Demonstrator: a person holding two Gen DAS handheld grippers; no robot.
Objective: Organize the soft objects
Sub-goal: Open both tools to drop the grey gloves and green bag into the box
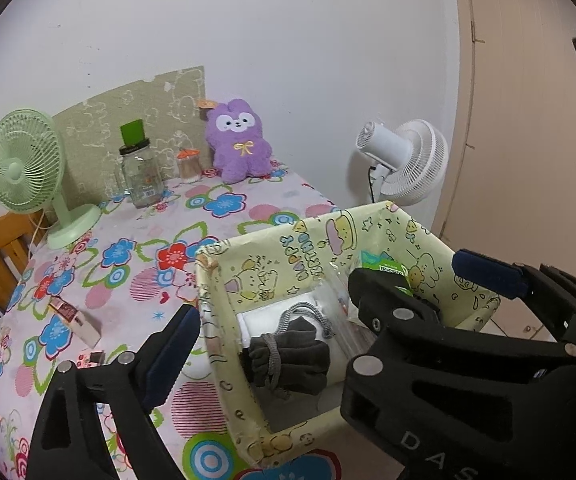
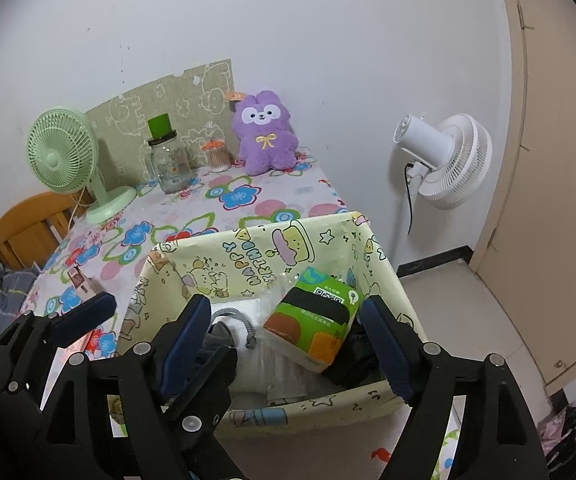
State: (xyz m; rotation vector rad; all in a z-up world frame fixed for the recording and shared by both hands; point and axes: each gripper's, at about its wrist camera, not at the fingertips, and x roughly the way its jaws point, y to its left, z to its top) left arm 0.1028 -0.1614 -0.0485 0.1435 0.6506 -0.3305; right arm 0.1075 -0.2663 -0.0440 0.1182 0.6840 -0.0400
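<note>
- On the bench under a flowered cloth (image 1: 224,204), at far left, a mint-green desk fan (image 1: 24,164) stands upright near the wall.
- Just right of it stands a clear glass jar with a black lid (image 1: 140,176), then a small jar of cotton swabs with an orange top (image 1: 189,166), both before a pale green patterned board (image 1: 140,108).
- Next comes a purple plush bunny with a yellow bow (image 1: 238,142), sitting upright against the wall.
- Nearer the camera, a yellow cartoon-print storage box (image 2: 256,264) sits at the bench's right edge.
- Inside the box, a dark grey drawstring pouch (image 1: 288,360) lies on white folded material at left; a green tissue pack (image 2: 316,320) leans tilted at right.
- The left hand-held gripper (image 1: 276,328) is spread wide, one finger outside the box's left wall and the other over its interior, the pouch between them untouched.
- The right hand-held gripper (image 2: 288,344) is also spread, its fingers flanking the tissue pack without pressing it.
- Beyond the bench, a white standing fan (image 2: 444,160) rises beside a beige door (image 2: 560,160).
</note>
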